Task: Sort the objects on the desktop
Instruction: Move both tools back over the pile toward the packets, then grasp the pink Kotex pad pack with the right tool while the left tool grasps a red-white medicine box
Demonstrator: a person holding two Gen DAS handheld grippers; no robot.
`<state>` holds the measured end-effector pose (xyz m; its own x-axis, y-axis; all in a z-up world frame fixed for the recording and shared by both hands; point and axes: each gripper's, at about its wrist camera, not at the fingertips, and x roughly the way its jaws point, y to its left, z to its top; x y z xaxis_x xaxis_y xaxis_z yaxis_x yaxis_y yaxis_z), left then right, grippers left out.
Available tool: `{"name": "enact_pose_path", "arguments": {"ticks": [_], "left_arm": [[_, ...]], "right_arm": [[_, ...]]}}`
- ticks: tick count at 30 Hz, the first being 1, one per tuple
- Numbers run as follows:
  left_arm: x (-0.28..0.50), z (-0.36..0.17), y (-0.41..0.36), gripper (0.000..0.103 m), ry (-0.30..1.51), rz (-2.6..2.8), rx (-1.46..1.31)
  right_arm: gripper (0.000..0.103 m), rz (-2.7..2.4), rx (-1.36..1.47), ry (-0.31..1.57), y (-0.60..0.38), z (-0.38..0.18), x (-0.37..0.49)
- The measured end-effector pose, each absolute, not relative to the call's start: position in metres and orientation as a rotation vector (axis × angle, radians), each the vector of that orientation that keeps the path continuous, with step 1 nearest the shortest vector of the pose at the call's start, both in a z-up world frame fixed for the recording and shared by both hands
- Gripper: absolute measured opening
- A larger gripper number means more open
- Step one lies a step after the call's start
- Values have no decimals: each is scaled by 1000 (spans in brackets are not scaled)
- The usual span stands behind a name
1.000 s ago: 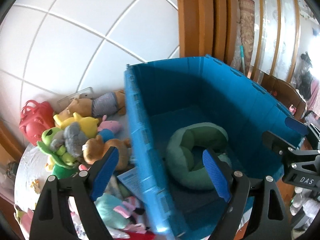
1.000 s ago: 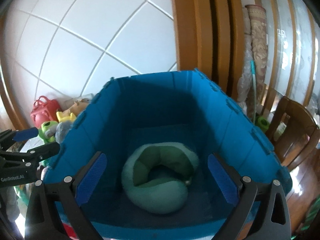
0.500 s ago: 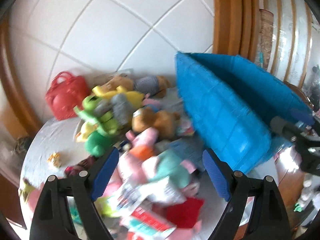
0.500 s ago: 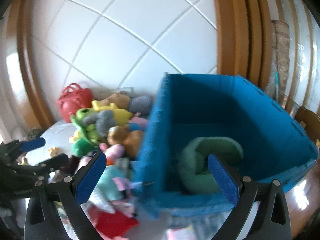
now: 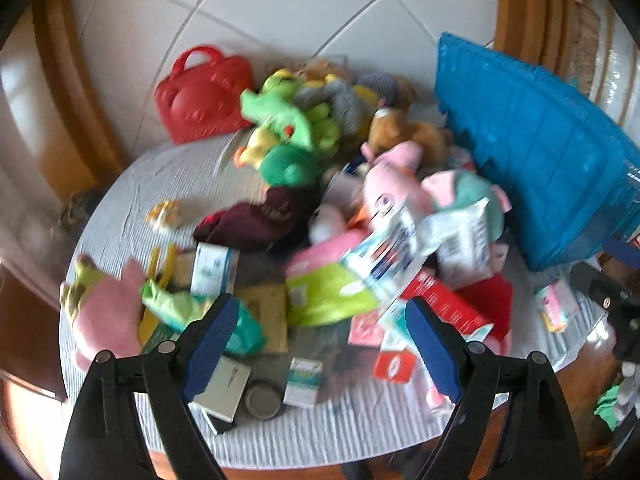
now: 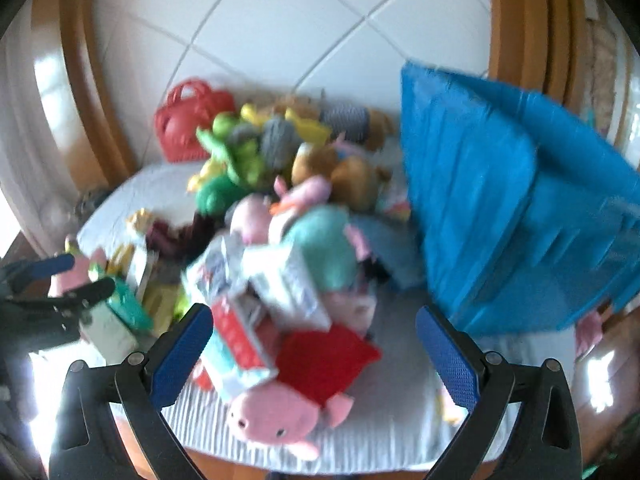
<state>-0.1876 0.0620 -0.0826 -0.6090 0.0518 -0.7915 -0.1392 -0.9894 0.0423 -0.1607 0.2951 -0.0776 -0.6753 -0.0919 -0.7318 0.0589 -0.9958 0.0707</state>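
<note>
Over the heaped table my left gripper point(image 5: 316, 344) and right gripper point(image 6: 308, 350) both hang with jaws spread wide, nothing between the pads. Only my right view shows the pink pig plush point(image 6: 276, 416) at the near table edge; only the left shows the small tin point(image 5: 262, 400). Bare striped cloth point(image 5: 168, 172) lies left of the pile — the blue bin point(image 5: 536, 168) walls the right.

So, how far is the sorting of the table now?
Little looks done: the blue bin stands beside the pile, its inside hidden here. Nothing is in hand: the left gripper and right gripper are both open and empty above the table. Left: plush toys like the pink pig, boxes, the red bag.
</note>
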Motion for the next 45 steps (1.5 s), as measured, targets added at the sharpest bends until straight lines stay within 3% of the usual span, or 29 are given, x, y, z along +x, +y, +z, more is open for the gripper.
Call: {"name": "enact_pose_path", "arguments": {"ticks": [11, 15, 25, 33, 42, 45], "left_arm": [[-195, -131, 102, 86, -24, 2655, -1561], [-194, -149, 133, 86, -71, 2669, -1628], [-196, -183, 181, 86, -212, 2730, -1774], [-219, -197, 183, 86, -209, 2791, -1824], [-226, -209, 170, 86, -278, 2790, -1857], [-225, -218, 164, 96, -300, 2783, -1848]], "right_arm": [[103, -2775, 1352, -34, 323, -127, -157], [103, -2808, 1400, 48, 357, -143, -160], [103, -2711, 1622, -4, 481, -207, -166], [103, -2687, 1669, -123, 514, -232, -157], [103, -2681, 1693, -80, 503, -246, -157], [103, -2666, 1728, -83, 503, -257, -160]]}}
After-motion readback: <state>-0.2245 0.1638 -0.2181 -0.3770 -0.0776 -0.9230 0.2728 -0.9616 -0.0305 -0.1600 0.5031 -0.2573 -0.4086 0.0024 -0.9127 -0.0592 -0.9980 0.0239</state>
